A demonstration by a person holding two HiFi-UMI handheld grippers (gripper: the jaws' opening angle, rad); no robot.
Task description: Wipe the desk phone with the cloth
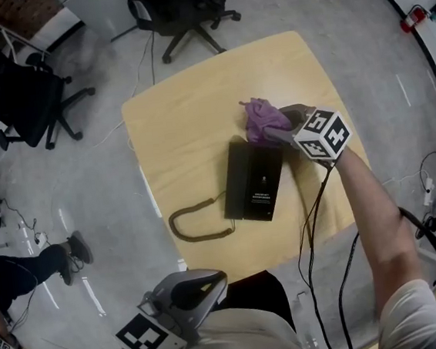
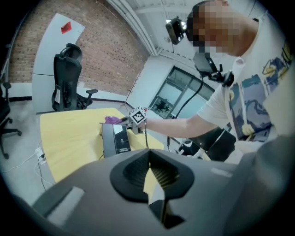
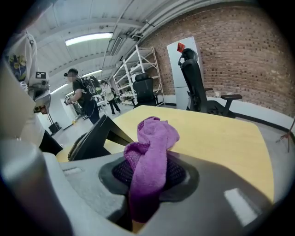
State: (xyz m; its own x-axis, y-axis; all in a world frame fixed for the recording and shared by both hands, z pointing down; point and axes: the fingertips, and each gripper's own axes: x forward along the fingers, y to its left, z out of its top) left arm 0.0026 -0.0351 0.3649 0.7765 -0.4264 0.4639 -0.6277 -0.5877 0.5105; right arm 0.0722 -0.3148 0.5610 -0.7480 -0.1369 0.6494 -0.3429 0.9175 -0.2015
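A black desk phone (image 1: 254, 179) lies in the middle of the yellow table (image 1: 188, 111), its coiled cord (image 1: 196, 220) curling off to the left. My right gripper (image 1: 275, 131) is shut on a purple cloth (image 1: 263, 120), which rests at the phone's far end. In the right gripper view the cloth (image 3: 151, 152) bunches out between the jaws, with the phone (image 3: 94, 136) just to the left. My left gripper (image 1: 203, 287) hangs low near my body, off the table's near edge, shut on nothing. From the left gripper view the phone (image 2: 115, 138) and cloth (image 2: 112, 120) appear far off.
Black office chairs (image 1: 185, 10) stand beyond the table and at the left (image 1: 20, 101). Cables (image 1: 317, 229) trail from the right gripper over the table's near right edge. A person's legs (image 1: 26, 267) show on the floor at the left. People stand far off in the right gripper view.
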